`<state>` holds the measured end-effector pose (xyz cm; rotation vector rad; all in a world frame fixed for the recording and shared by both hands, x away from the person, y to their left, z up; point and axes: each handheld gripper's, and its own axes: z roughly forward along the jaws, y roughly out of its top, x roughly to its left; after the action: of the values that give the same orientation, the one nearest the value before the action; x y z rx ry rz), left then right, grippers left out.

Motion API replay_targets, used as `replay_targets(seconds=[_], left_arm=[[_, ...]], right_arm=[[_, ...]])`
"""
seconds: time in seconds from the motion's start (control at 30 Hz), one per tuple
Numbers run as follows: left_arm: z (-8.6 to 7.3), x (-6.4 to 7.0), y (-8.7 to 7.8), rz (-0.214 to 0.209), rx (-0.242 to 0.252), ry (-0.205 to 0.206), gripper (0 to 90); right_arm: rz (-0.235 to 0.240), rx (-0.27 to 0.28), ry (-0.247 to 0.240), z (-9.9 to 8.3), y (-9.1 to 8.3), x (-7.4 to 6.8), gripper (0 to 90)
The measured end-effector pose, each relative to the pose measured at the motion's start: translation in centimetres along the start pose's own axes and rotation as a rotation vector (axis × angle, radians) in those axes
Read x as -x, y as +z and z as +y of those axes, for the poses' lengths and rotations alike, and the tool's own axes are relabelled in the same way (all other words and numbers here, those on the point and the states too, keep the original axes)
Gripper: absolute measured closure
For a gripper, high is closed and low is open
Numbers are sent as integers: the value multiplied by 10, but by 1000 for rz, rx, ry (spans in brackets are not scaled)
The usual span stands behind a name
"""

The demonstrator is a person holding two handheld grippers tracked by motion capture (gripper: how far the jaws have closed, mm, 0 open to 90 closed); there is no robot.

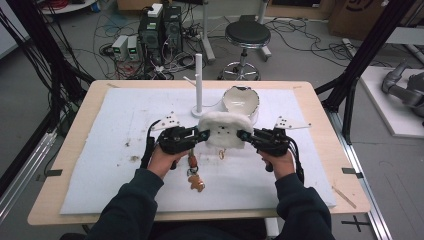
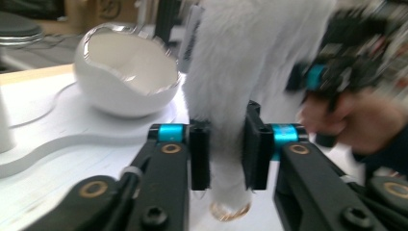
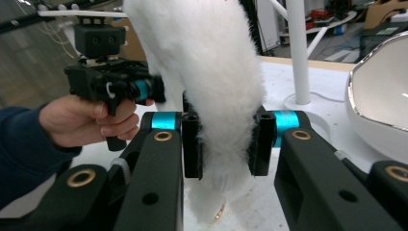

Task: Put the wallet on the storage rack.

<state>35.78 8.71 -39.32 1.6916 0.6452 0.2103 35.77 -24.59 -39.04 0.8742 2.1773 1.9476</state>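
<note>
I've got the white fluffy fur pouch [image 1: 223,131] strung between both tools, just above the white-padded surface [image 1: 100,175]. My left hand-held gripper [image 1: 204,135] is clamped on its left edge, fur squeezed btwn the pads [image 2: 200,156]. My right hand-held gripper [image 1: 241,135] is clenched on the opp. edge, same way. A gold ring [image 2: 230,211] shows at the pouch's lower end. The glossy white egg-shaped bowl [image 1: 241,102] sits just behind it, w/ the white upright post [image 1: 198,82] beside.
</note>
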Motion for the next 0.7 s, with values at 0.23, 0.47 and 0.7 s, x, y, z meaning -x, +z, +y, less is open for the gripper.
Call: replay_targets(seconds=[0.23, 0.47, 0.7], left_arm=[[-3, -18, -25, 167, -68, 1, 409], [-10, -45, -72, 323, -105, 20, 265], [-20, -69, -104, 410, -64, -10, 213]], right_arm=[[-152, -56, -74, 15, -15, -2, 751], [-266, -118, -176, 50, -17, 6, 752], [-368, -210, -289, 92, -2, 12, 751]])
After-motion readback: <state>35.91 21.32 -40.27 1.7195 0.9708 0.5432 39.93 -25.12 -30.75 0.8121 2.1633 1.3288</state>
